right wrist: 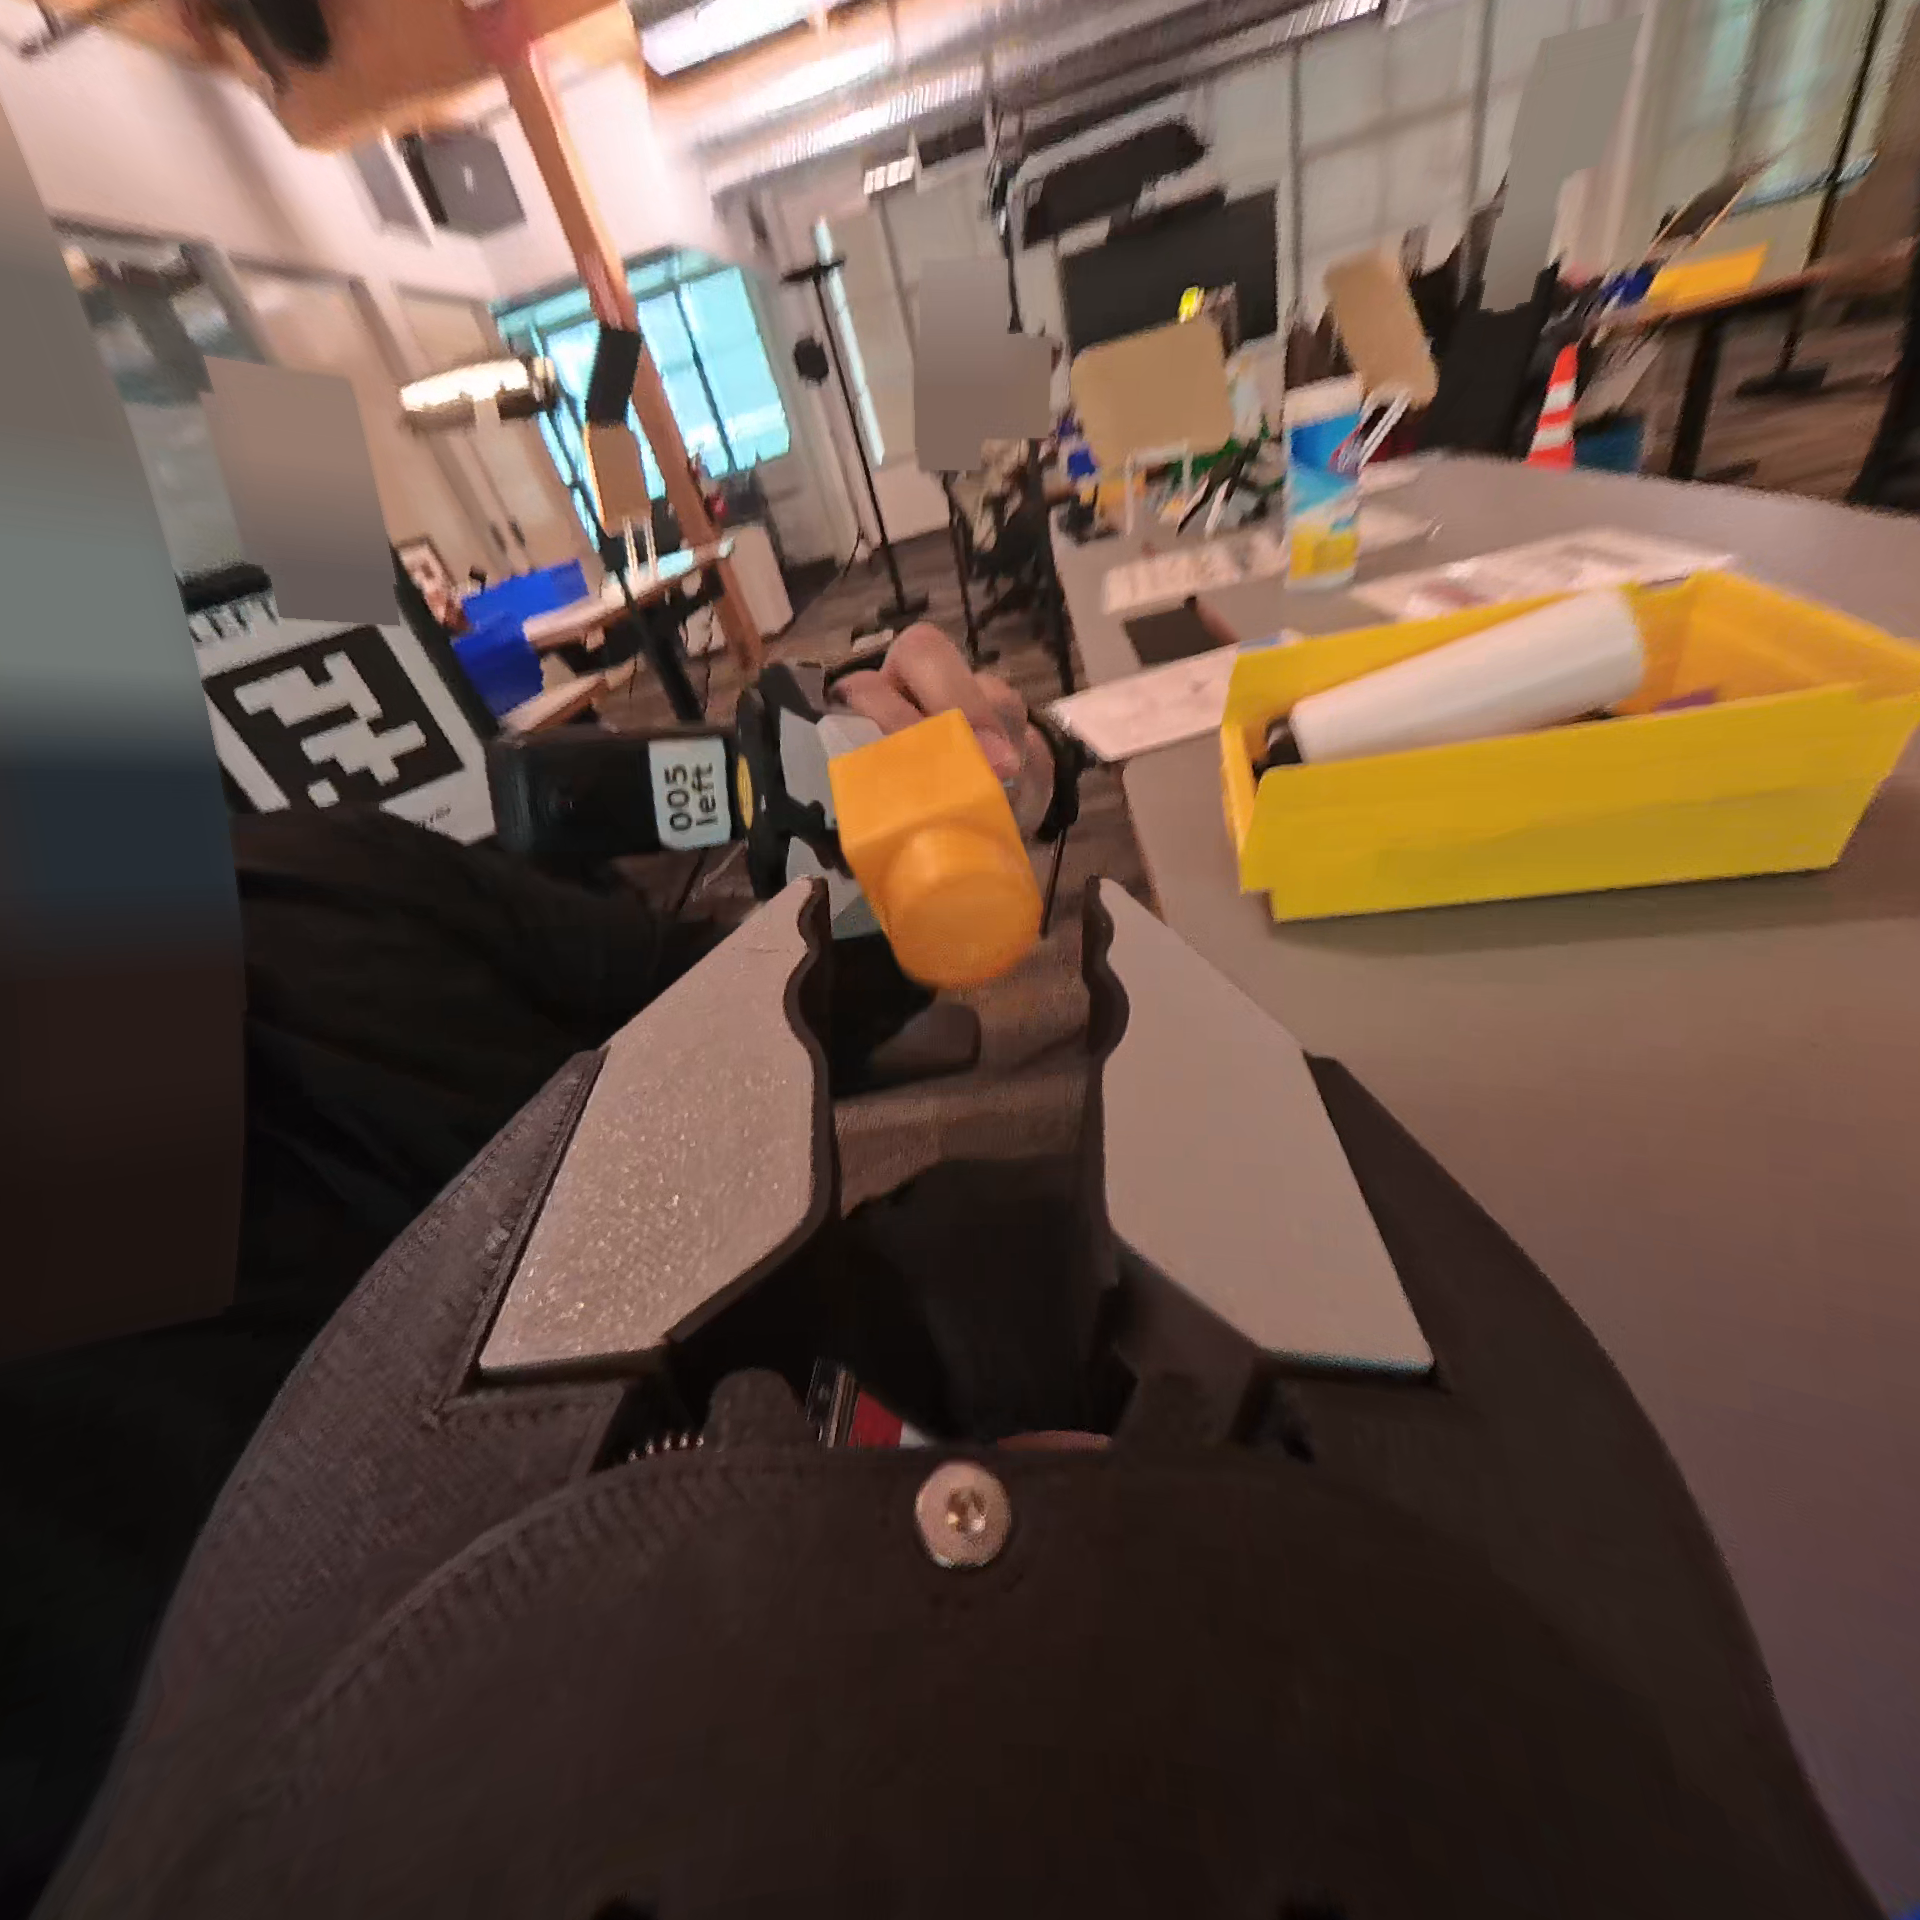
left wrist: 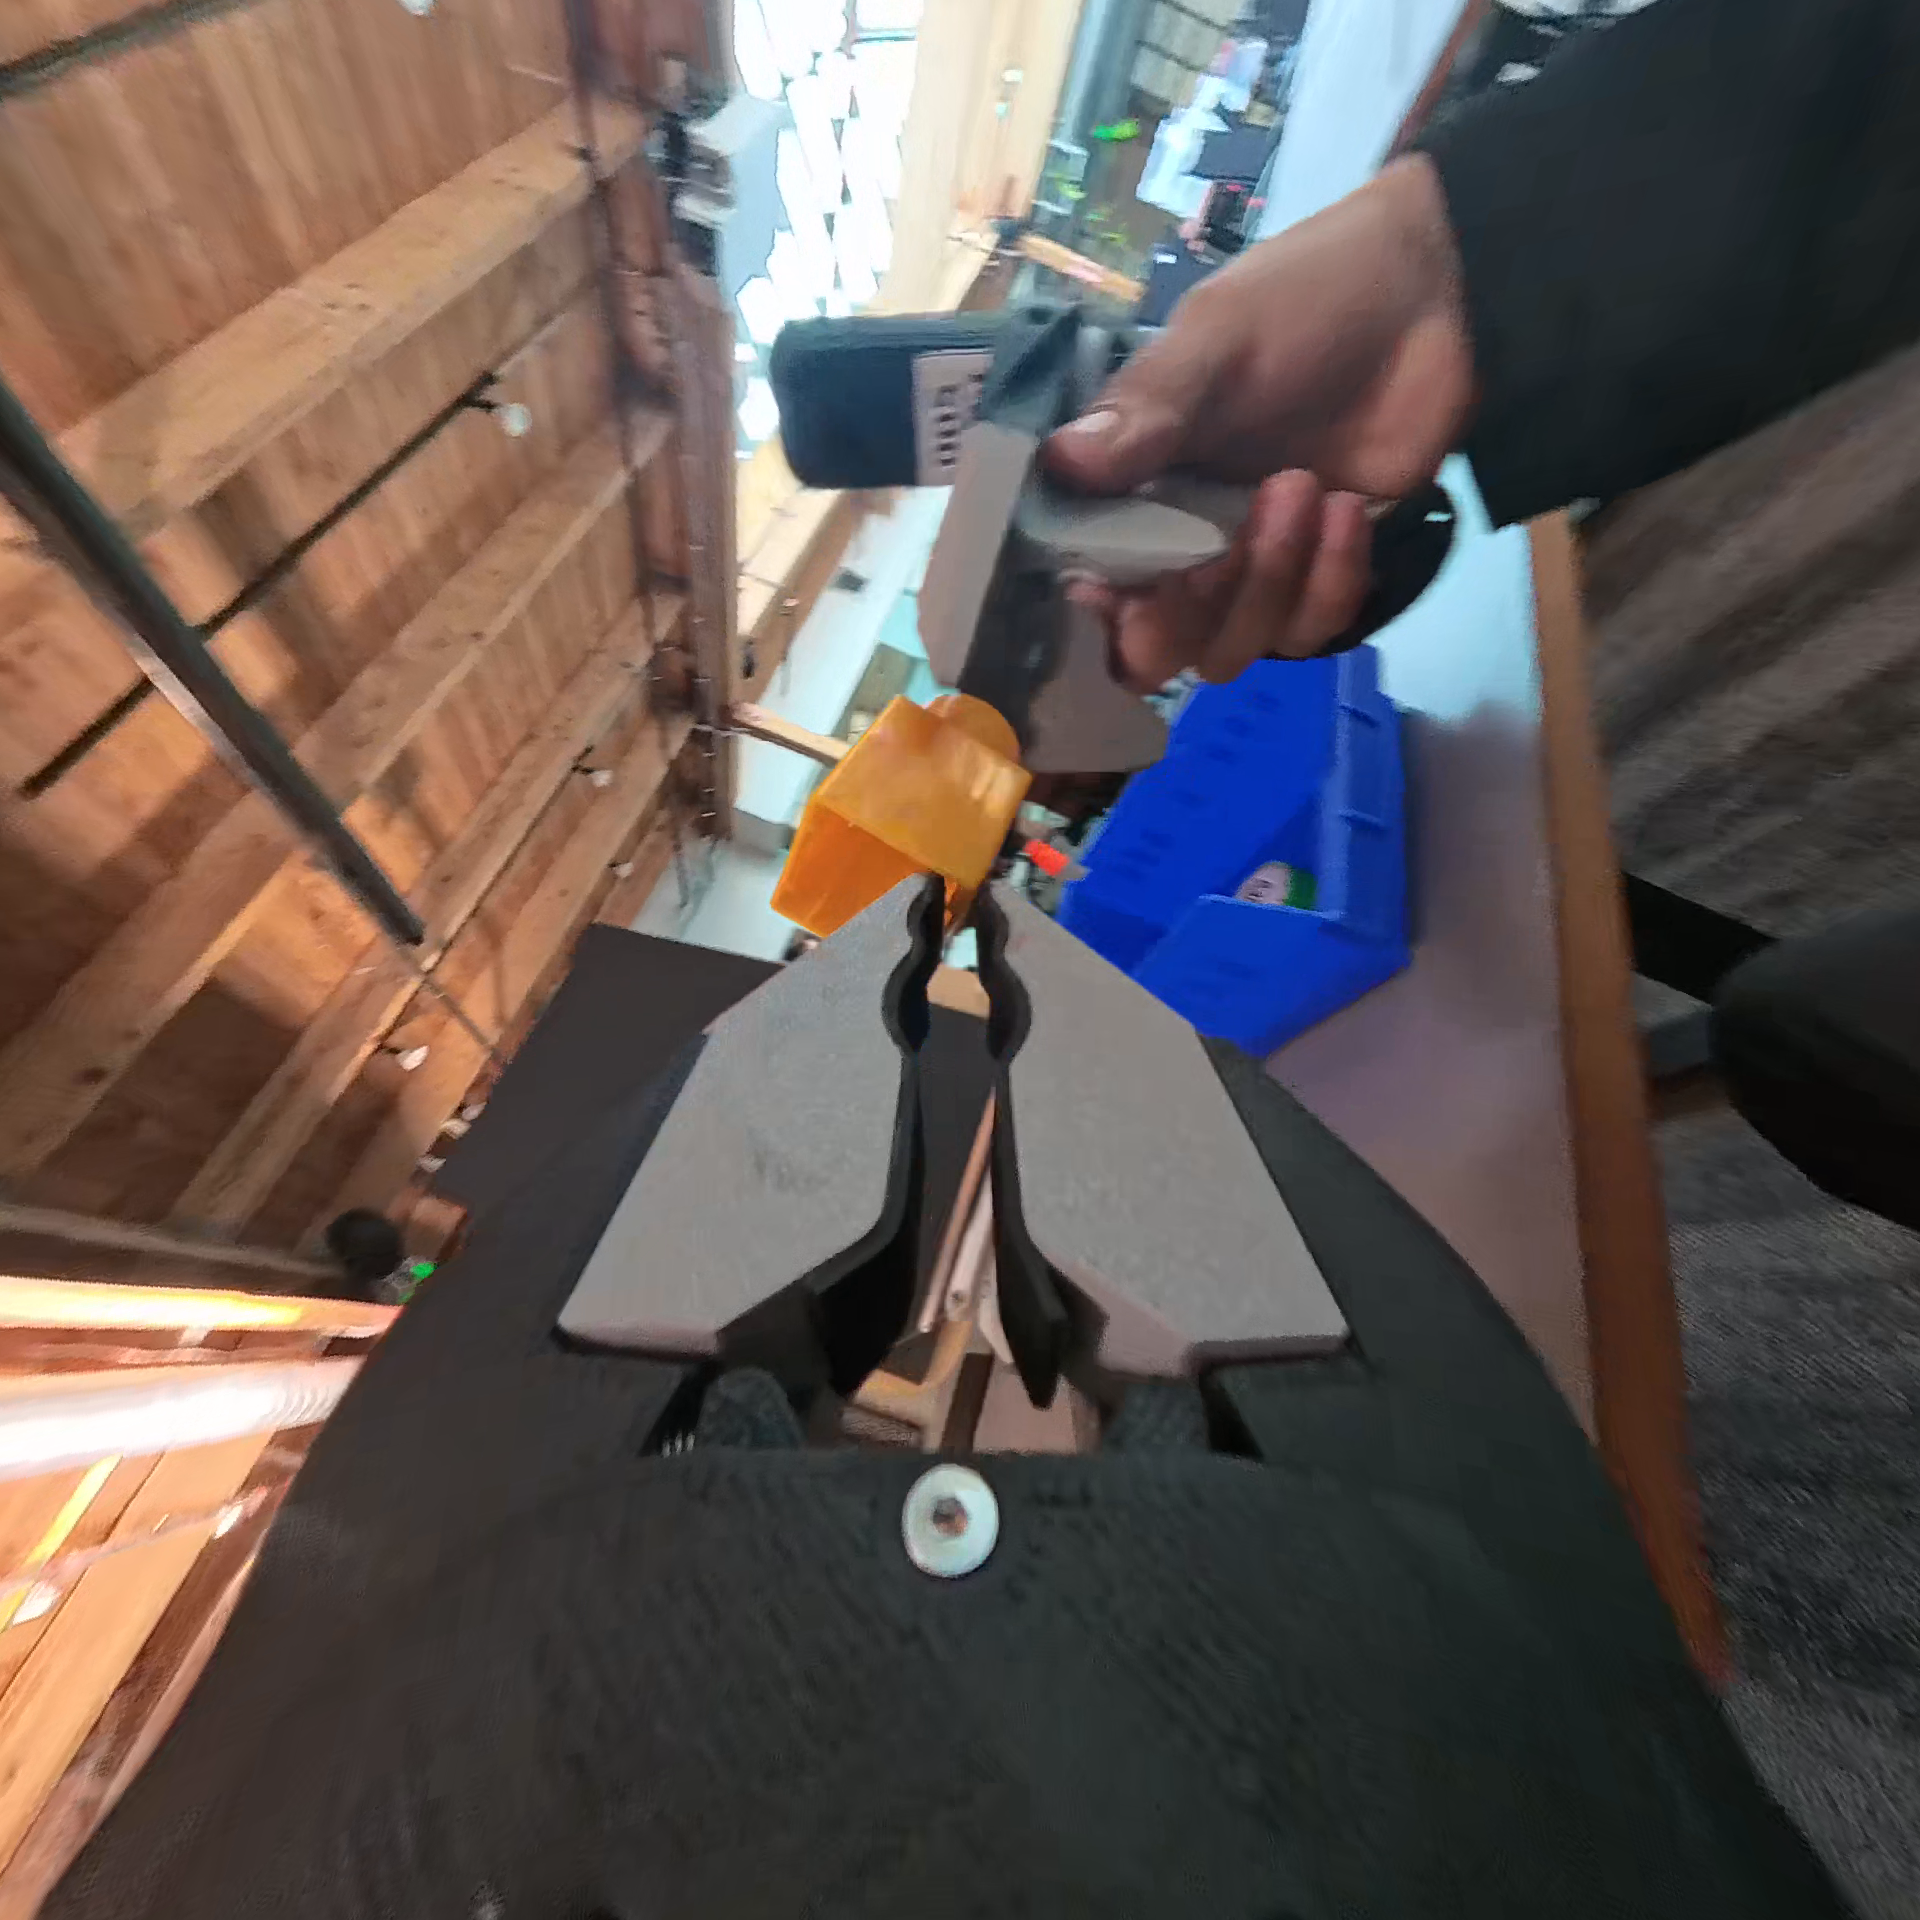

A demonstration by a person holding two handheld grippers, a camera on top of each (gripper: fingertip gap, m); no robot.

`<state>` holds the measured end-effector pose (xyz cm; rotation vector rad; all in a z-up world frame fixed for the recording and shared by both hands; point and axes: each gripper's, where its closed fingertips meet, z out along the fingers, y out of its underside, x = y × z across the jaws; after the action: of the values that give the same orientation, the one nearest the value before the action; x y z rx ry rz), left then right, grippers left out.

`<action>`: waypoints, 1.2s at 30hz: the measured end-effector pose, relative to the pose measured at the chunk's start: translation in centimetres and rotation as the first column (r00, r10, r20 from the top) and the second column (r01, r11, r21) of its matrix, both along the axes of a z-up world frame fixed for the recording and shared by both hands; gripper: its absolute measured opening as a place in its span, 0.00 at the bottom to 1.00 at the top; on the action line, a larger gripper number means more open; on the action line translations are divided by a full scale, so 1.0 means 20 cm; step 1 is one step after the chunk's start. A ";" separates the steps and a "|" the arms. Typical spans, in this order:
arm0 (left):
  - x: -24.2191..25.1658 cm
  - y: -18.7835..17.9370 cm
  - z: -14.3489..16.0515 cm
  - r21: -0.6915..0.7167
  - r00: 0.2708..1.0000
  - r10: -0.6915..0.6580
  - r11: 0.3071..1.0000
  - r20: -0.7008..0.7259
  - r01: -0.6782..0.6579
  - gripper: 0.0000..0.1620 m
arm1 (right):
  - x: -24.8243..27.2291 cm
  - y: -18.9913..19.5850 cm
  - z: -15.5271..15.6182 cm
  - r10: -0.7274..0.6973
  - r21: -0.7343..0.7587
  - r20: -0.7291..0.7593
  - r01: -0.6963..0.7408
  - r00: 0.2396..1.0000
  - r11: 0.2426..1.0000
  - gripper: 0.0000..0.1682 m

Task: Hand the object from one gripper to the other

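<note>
Orange object (left wrist: pixel 914 805), a blocky hollow piece with a rounded cap, is held in the air off the desk edge. It is clamped at one thin wall by the left gripper (left wrist: pixel 954 902), jaws nearly closed on it. Its rounded cap is pointed into the gap of the right gripper (right wrist: pixel 951 899), whose fingers are spread wide and grip nothing; contact cannot be told from the blurred frames. Right gripper is seen held by a hand (left wrist: pixel 1278 416) in the left wrist view. A yellow bin (right wrist: pixel 1558 800) with a white cylinder (right wrist: pixel 1475 681) lies farther in on the grey desk (right wrist: pixel 1507 1039). A blue bin (left wrist: pixel 1247 842) is seen near the desk edge behind the object.
</note>
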<state>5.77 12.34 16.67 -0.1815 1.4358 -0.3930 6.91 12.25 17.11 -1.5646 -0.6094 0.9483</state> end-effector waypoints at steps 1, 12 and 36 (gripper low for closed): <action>-0.01 0.02 0.04 -0.018 0.999 0.016 1.000 0.050 -0.015 0.02 | 0.03 0.00 0.03 -0.016 0.023 -0.031 0.017 0.999 1.000 0.29; 0.03 -0.01 0.12 -0.206 0.991 0.039 0.979 0.129 -0.012 0.01 | -0.08 0.03 0.10 0.008 0.061 -0.132 0.000 0.991 0.998 0.26; -0.01 0.18 -0.06 -0.648 0.949 -0.126 0.756 -0.288 -0.096 0.22 | 0.07 0.11 -0.08 -0.415 0.385 0.484 0.238 0.770 0.892 0.20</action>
<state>5.62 15.95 15.42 -0.8430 1.5607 -0.9160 8.34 14.40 15.48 -1.5933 -0.8038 0.0966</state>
